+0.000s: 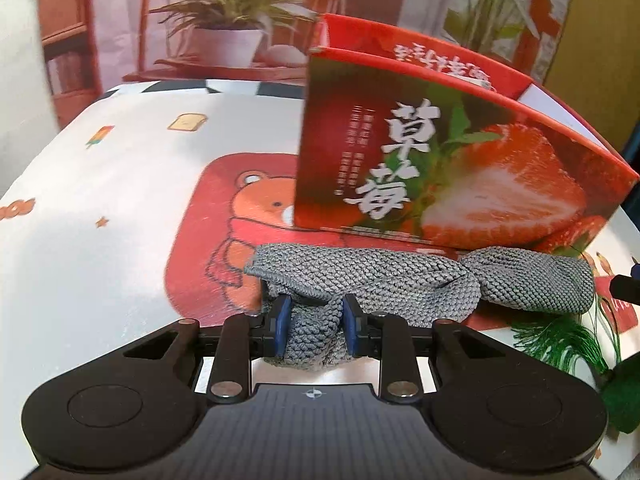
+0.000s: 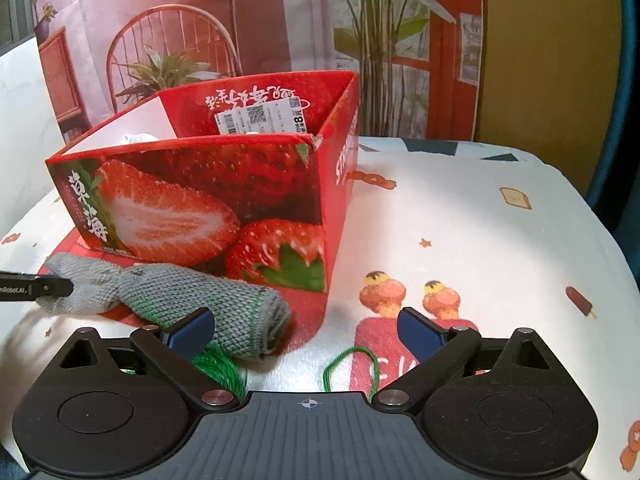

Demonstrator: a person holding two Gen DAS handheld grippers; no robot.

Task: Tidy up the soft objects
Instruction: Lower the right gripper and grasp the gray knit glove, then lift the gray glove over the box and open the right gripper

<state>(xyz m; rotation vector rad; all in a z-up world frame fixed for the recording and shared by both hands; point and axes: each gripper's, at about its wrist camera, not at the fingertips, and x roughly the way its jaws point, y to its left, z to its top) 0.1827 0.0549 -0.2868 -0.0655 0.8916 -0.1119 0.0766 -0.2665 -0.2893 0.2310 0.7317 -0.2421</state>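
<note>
Grey knit glove lies on the cloth against the strawberry box. Our left gripper pinches its bunched end; right gripper gapes empty nearby. Pickup underway, we judge; next, lift over the box rim.

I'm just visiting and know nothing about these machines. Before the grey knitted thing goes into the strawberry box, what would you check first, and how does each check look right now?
1. Left gripper has the grey knitted cloth: ok, its pads press a bunched fold.
2. Whole cloth is off the table: not ok, the far end lies on the tablecloth.
3. Right gripper is out of the way: ok, jaws wide open, gripping nothing.
4. Strawberry box is open on top: ok.
5. Room inside the box: cannot tell, only a bit of something white shows over the rim.
6. Green thread is clear of the cloth: cannot tell; a green tassel lies right beside it.
</note>
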